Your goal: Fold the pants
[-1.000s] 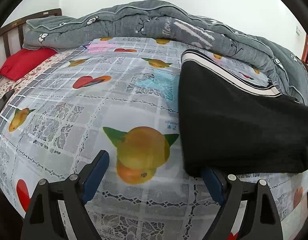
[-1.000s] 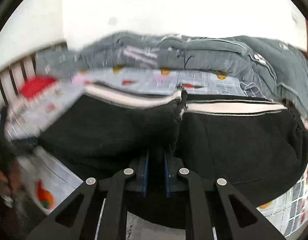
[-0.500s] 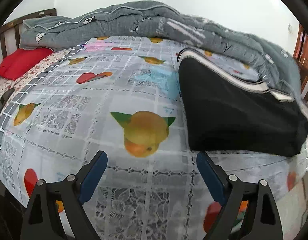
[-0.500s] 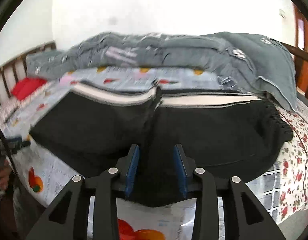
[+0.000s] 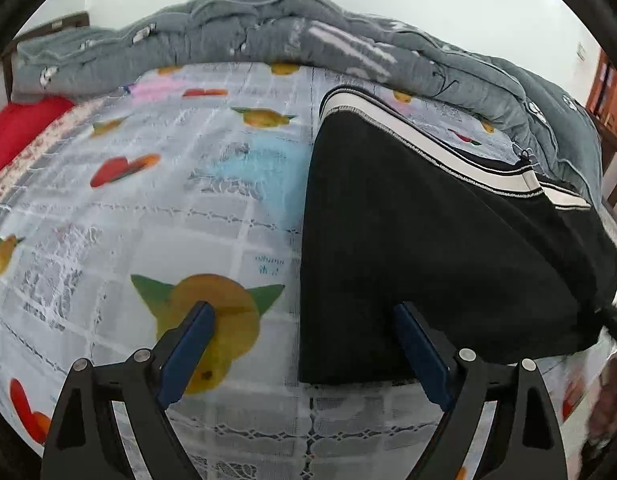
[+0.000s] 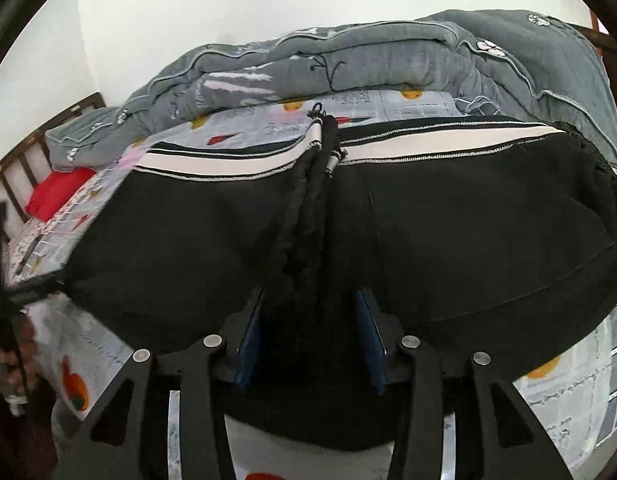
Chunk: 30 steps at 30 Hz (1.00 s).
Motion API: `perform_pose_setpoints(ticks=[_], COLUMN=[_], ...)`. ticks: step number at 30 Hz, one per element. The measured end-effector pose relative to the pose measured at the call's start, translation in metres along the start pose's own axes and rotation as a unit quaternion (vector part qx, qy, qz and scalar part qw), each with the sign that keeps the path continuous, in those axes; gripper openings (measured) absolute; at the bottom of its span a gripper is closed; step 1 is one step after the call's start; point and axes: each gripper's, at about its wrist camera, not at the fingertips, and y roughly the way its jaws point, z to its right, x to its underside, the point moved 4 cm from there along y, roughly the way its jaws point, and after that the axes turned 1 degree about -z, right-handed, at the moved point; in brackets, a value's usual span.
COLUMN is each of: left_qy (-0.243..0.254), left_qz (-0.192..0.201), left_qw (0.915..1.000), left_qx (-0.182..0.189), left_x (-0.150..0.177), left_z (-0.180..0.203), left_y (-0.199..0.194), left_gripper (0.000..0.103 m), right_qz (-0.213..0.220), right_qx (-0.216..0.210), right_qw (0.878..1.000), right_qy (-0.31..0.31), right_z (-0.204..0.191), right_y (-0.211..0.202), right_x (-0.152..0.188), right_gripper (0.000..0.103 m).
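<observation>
Pants [image 5: 428, 240] lie on the bed [image 5: 188, 220], right of centre; quilt [image 5: 268, 28] behind; pillow [image 5: 16, 132] far left.

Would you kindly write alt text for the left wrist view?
Black pants with a white-striped waistband lie folded on a fruit-print bedsheet, with the open left gripper straddling their near left corner. A grey quilt is piled behind, a red pillow at far left.
</observation>
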Motion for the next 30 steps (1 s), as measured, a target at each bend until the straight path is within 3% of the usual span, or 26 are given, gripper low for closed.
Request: perform_pose_setpoints(ticks=[3, 4, 8, 12, 18, 22, 24, 26, 27, 28, 30], left_qy=[-0.006, -0.008, -0.014, -0.028, -0.047, -0.044, -0.05, -0.063, -0.066, -0.067, -0.076], left_qz=[0.005, 0.009, 0.009, -0.016, -0.043, -0.064, -0.071, -0.084, -0.089, -0.091, -0.088], left_qw=[1.0, 0.9999, 0.9997, 0.9983, 0.9923, 0.9862, 0.9832, 0.9796, 0.9793, 0.9793, 0.9765], left_qx=[0.003, 0.002, 0.02, 0.048, 0.106, 0.146, 0.161, 0.171, 0.169, 0.168, 0.182], left_x=[-0.011, -0.014, -0.031, -0.045, -0.055, -0.064, -0.068, -0.071, -0.072, -0.073, -0.075], left_z=[-0.003, -0.003, -0.005, -0.008, -0.008, -0.002, 0.001, 0.002, 0.002, 0.003, 0.001], left_y=[-0.007, -0.009, -0.004, 0.019, 0.045, 0.058, 0.064, 0.07, 0.071, 0.071, 0.067], left_gripper=[0.091, 0.091, 0.089, 0.077, 0.071, 0.062, 0.043, 0.036, 0.03, 0.028, 0.016], right_qz=[0.012, 0.024, 0.068, 0.067, 0.045, 0.059, 0.055, 0.047, 0.045, 0.048, 0.063], right_qx=[-0.037, -0.032, 0.046, 0.123, 0.094, 0.088, 0.087, 0.088, 0.098, 0.107, 0.12], right_qw=[0.999, 0.998, 0.992, 0.98, 0.972, 0.97, 0.968, 0.966, 0.965, 0.965, 0.968], right_qy=[0.03, 0.043, 0.095, 0.145, 0.211, 0.219, 0.228, 0.239, 0.239, 0.235, 0.211], right_z=[0.018, 0.03, 0.094, 0.159, 0.21, 0.221, 0.224, 0.227, 0.226, 0.226, 0.218], right_y=[-0.02, -0.03, -0.062, -0.063, -0.028, -0.008, 0.002, 0.009, 0.01, 0.005, -0.005], right_x=[-0.008, -0.01, -0.015, -0.017, -0.017, -0.036, -0.046, -0.051, -0.053, -0.051, -0.058], right_gripper=[0.05, 0.05, 0.057, 0.061, 0.061, 0.066, 0.069, 0.07, 0.061, 0.038, 0.023])
